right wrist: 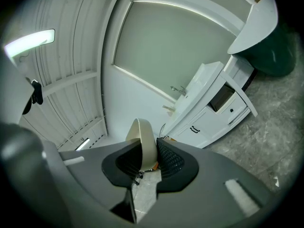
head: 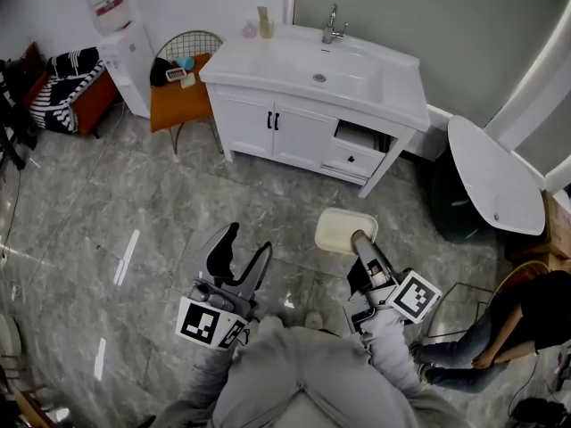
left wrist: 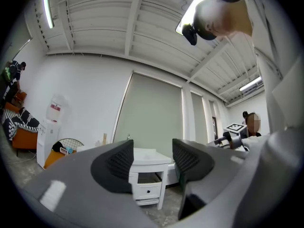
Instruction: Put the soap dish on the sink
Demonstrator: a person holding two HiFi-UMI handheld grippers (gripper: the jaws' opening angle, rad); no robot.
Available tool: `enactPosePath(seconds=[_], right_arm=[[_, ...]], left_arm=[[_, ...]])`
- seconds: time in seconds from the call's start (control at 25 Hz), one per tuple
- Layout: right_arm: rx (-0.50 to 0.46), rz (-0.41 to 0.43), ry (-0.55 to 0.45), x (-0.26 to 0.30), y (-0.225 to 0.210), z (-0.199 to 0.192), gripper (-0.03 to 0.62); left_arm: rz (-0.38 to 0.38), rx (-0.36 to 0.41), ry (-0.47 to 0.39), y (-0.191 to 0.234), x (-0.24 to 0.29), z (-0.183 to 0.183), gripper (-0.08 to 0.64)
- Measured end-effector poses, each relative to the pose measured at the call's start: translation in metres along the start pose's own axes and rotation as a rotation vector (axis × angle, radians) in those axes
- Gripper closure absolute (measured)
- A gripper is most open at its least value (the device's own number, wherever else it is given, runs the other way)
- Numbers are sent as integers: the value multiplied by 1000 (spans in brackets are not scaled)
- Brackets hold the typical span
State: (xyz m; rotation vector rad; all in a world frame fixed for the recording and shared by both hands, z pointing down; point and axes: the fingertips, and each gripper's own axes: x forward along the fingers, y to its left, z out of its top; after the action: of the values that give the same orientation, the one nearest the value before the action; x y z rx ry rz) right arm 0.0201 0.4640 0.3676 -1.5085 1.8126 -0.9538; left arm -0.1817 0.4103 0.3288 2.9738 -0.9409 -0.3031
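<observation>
Right hand-held gripper [head: 358, 237] clamps the cream soap dish [head: 340, 228]; left hand-held gripper [head: 249, 242] stands apart, holding nothing.

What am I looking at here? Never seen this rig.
No robot: a person carries a hand-held gripper in each hand. One picture comes from a head camera looking down; the other two ride on the grippers, looking along their jaws. The left gripper has its jaws apart, empty. The right gripper has its jaws shut on a cream soap dish. Ahead stands a white sink with a faucet and small bottles on top; one drawer is open.
</observation>
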Motion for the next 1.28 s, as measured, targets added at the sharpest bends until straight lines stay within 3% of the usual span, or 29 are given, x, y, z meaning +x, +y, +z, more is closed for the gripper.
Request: enactPosePath(seconds=[0.36, 0.68, 1.28], right_arm=[[22, -29, -54, 22, 5, -12, 526], [30, -49, -66, 50, -13, 0, 526], [45, 4, 18, 184, -85, 103, 526]], left_arm=[[-41, 3, 5, 35, -3, 1, 279], [-46, -5, 12, 58, 24, -11, 279], [43, 15, -4, 115, 182, -30, 278]])
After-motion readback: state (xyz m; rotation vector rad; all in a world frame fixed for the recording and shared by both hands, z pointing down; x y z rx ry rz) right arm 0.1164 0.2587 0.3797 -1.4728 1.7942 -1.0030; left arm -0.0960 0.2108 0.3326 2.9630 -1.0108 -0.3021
